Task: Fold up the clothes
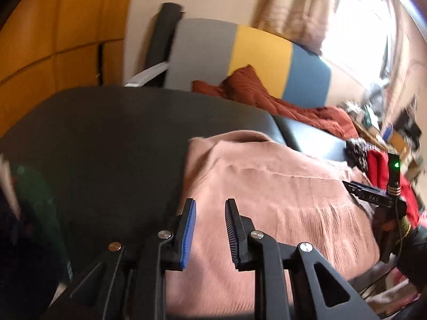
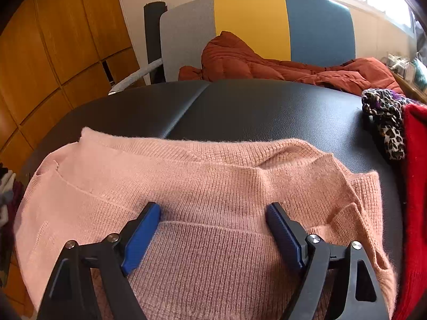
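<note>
A pink sweater [image 2: 202,192] lies on the near part of the black padded counter [image 2: 253,106], already doubled over on itself — a folded edge runs across it near the claws and another layer shows at its right side, where a flap sticks up a little. By the look of it the fold is partly made but not squared off; the right side wants flattening, and at least one more fold seems left before it is a neat stack. The right claw [image 2: 213,236] hangs over the near middle of the sweater with its jaws spread wide and nothing between them. The left claw [image 1: 209,233] sits at the sweater's left edge, its jaws parted narrowly, gripping no cloth as far as the blurred left view shows. More clothes wait at the counter's right side: a red knit [image 2: 416,186] just beside the sweater and a leopard-print piece [image 2: 387,122] beyond it, both unfolded. A rust-red quilted jacket [image 2: 267,64] lies heaped at the far edge, against a chair back [image 2: 253,21] striped grey, yellow and blue. No basket or box for the folded things is in view.
</note>
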A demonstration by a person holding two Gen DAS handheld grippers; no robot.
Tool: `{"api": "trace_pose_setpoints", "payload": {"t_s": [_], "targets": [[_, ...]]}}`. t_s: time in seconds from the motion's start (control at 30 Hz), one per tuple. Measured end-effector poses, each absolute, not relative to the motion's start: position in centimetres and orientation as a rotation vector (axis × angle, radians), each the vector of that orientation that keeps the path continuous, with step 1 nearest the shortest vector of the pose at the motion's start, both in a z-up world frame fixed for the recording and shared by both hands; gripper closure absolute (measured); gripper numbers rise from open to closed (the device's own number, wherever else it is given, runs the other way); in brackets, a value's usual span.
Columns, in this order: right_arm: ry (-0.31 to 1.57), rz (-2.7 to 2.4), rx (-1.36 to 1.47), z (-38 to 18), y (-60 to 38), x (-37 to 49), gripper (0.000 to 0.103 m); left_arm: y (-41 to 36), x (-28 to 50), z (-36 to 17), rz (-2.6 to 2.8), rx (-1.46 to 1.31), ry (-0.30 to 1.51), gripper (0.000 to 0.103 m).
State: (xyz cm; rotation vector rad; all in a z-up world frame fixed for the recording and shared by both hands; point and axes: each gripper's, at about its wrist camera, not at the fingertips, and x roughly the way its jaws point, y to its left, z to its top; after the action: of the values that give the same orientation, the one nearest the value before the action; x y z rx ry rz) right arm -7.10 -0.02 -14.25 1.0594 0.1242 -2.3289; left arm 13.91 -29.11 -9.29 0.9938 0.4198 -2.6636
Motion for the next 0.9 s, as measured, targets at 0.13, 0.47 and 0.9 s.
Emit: {"api": "trace_pose_setpoints", "payload": {"t_s": [0.13,0.47,0.9], "targets": [[0.133,-2.333,1.059,-14.3,-0.1,-7.1,0.018,-28.6,10.7,-9.7,-2.702,1.041,0.334,0.081],[0.133,-2.333,1.072,-14.4,-0.3,-7.5,0.012,-30.7,5.5,-13.2,-2.628,1.159,0.309,0.066],[0.058,-2.301,1.095,-14.7,-1.0,-9.4,0.005,-32.8,3.4,-14.7,-2.612,1.113,0.403,0.063]]}}
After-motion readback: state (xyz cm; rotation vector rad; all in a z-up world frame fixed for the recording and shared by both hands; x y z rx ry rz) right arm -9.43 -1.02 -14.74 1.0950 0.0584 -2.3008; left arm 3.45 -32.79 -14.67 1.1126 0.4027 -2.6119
